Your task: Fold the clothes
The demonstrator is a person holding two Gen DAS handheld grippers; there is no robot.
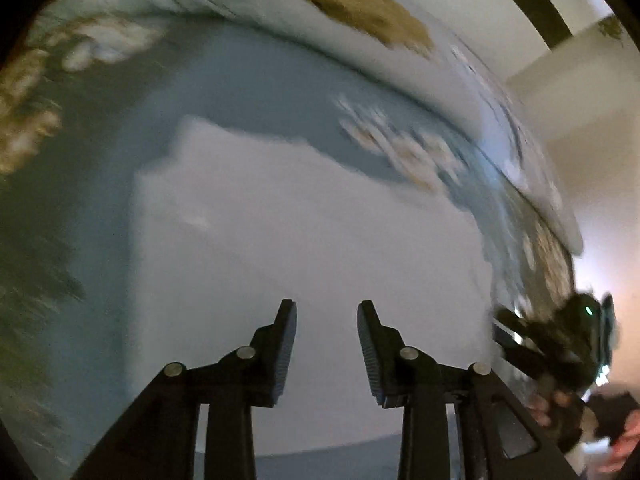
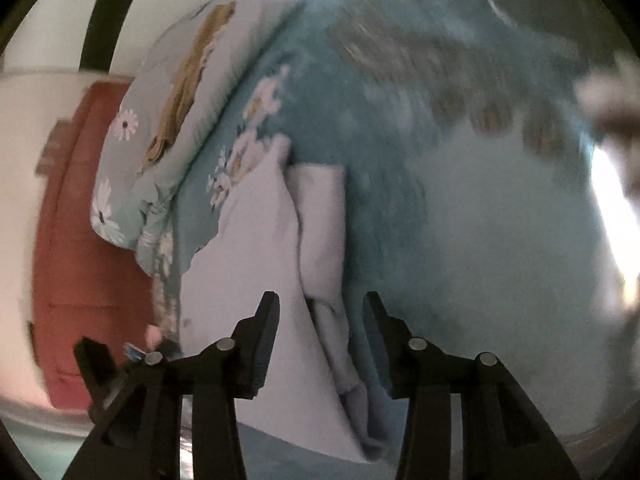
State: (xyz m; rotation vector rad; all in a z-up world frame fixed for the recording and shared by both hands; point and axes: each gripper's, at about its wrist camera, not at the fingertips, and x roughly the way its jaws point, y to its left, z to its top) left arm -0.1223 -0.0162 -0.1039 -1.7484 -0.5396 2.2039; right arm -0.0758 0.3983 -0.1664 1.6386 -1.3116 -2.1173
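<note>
Left wrist view: pale folded garment (image 1: pixel 304 220) just beyond the parted, empty left hand-held gripper (image 1: pixel 327 312).

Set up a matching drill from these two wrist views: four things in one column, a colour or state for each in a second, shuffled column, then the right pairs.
Things:
1. garment
2. bedsheet
3. pillow
4. left gripper

Colours or states:
A. teal with white flowers, spread under everything
B. pale grey-green with a tan patch and daisies, lying at the bed's edge
C. black, jaws apart with nothing between them
D. pale lilac, lying partly folded on the bed

Pairs: 1-D, 2-A, 3-B, 4-C
</note>
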